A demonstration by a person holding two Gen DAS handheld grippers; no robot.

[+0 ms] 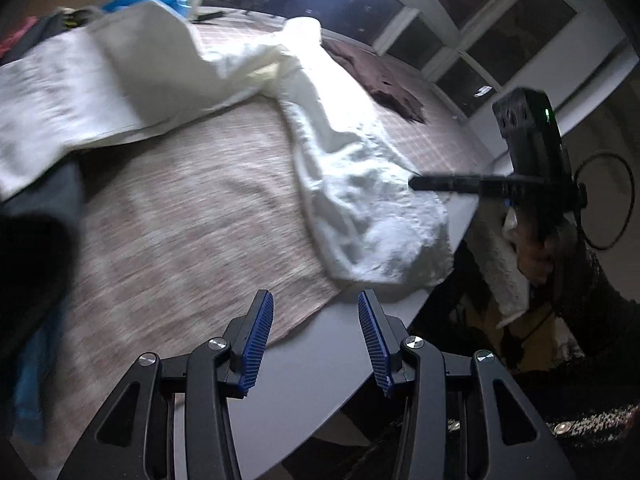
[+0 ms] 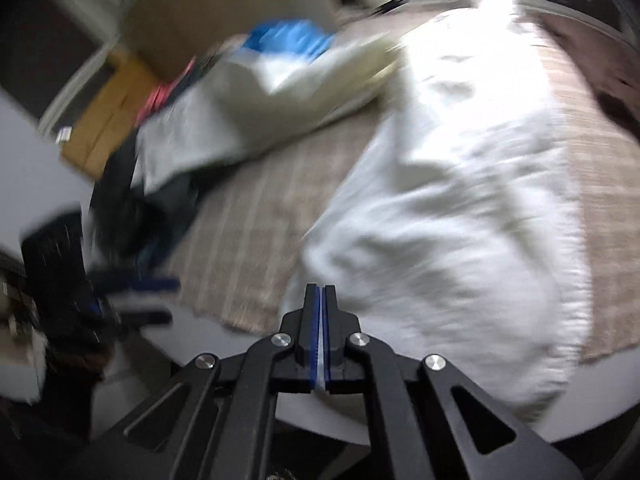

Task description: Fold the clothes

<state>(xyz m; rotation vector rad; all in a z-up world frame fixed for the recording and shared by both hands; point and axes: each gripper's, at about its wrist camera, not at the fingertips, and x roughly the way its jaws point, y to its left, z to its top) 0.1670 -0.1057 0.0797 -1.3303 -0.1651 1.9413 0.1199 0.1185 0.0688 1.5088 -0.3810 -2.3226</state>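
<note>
A white garment [image 1: 360, 184] lies crumpled along the right side of a round table covered by a beige woven cloth [image 1: 192, 216]. My left gripper [image 1: 316, 300] is open and empty, just short of the garment's near end at the table edge. My right gripper [image 2: 320, 292] is shut on the near edge of the white garment [image 2: 460, 200]; white fabric shows between its pads. In the left wrist view the right gripper [image 1: 416, 182] reaches the garment from the right. The left gripper [image 2: 168, 300] shows blurred at the left in the right wrist view.
A pile of other clothes [image 1: 80, 80], cream, grey, dark and blue, covers the table's far left side. A dark brown garment [image 1: 384, 80] lies at the far right. The grey table rim [image 1: 320, 360] is bare near me. A cardboard box [image 2: 108, 112] stands beyond the table.
</note>
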